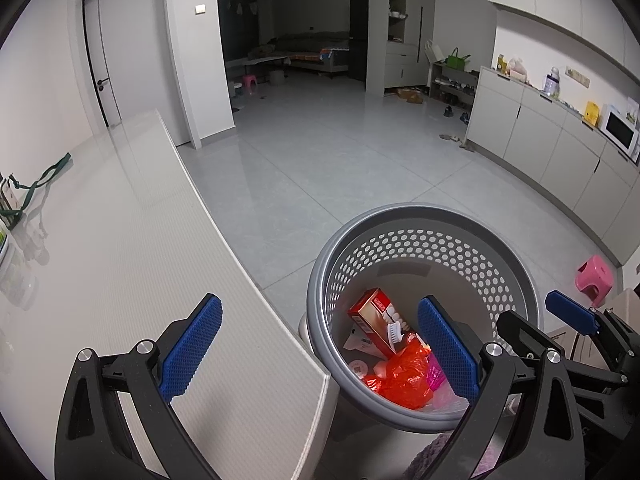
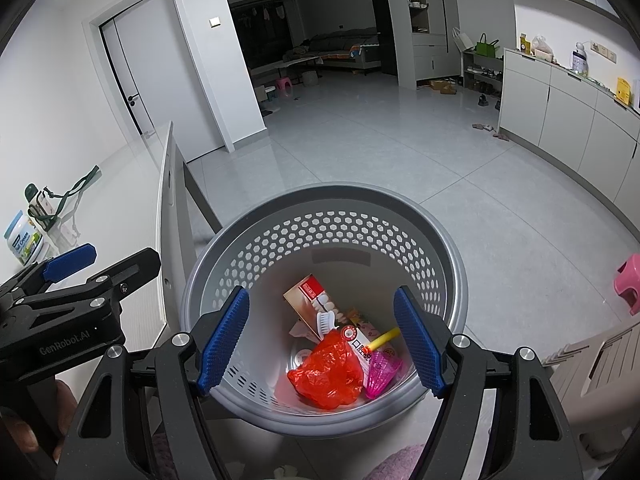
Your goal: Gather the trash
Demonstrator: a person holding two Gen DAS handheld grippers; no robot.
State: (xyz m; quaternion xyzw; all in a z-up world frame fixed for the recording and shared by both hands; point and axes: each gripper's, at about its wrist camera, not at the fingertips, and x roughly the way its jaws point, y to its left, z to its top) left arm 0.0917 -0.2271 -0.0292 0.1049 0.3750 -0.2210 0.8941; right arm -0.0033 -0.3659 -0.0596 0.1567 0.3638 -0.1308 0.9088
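Note:
A grey perforated trash basket [image 1: 516, 264] [image 2: 224, 256] stands on the floor beside the white table's corner. Inside lie a red plastic bag [image 1: 404, 376] [image 2: 326, 372], a toothpaste box [image 1: 372, 312] [image 2: 316, 300], a pink shuttlecock [image 2: 380, 372], a yellow stick [image 2: 384, 338] and paper scraps. My left gripper [image 1: 320, 352] is open and empty, straddling the table corner and the basket rim. My right gripper [image 2: 322, 340] is open and empty, above the basket. Each gripper shows in the other's view: the right [image 1: 536, 324], the left [image 2: 108, 262].
The white table [image 1: 120, 240] [image 2: 132, 168] holds a milk-powder can [image 2: 24, 240] and a bottle with a green lanyard [image 2: 44, 204] at its left. A pink stool [image 1: 594, 280] [image 2: 630, 280] and a beige chair [image 2: 596, 368] stand right. White cabinets [image 1: 552, 148] line the right wall.

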